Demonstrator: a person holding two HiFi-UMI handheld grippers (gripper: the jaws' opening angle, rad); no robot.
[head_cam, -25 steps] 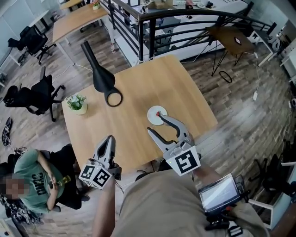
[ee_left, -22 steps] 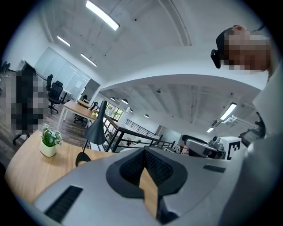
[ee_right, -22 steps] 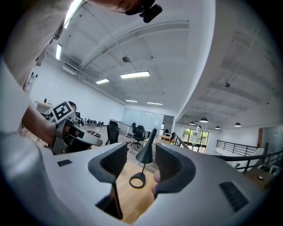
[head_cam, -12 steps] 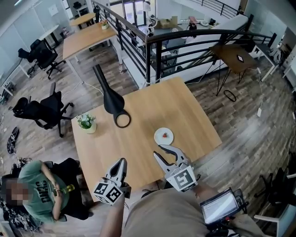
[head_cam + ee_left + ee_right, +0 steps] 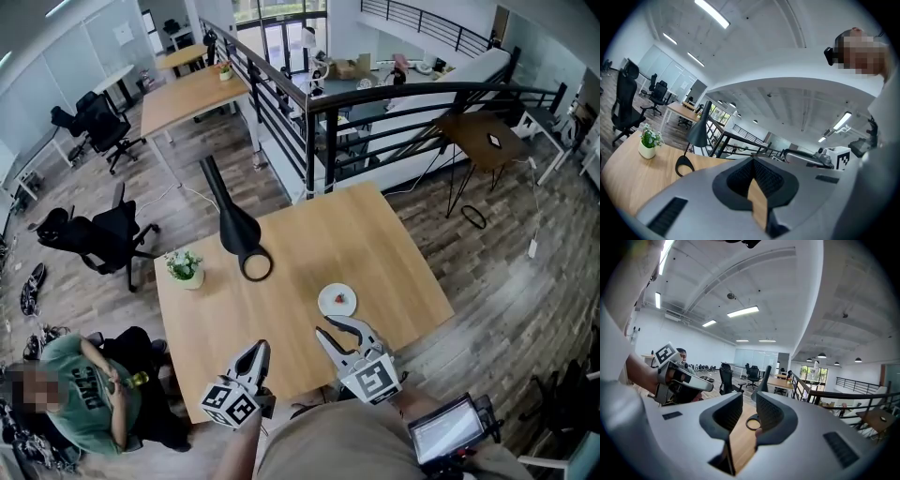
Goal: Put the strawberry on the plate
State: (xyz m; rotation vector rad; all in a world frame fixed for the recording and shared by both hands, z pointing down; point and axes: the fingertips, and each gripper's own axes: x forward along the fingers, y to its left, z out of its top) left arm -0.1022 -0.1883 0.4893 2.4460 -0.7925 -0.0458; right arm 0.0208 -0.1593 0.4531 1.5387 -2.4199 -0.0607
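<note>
Right gripper, its empty jaws partly apart after just narrowing, hovers over the near edge of the wooden table. Left gripper has its jaws pressed together. The strawberry lies on the small white plate just beyond the right gripper.
</note>
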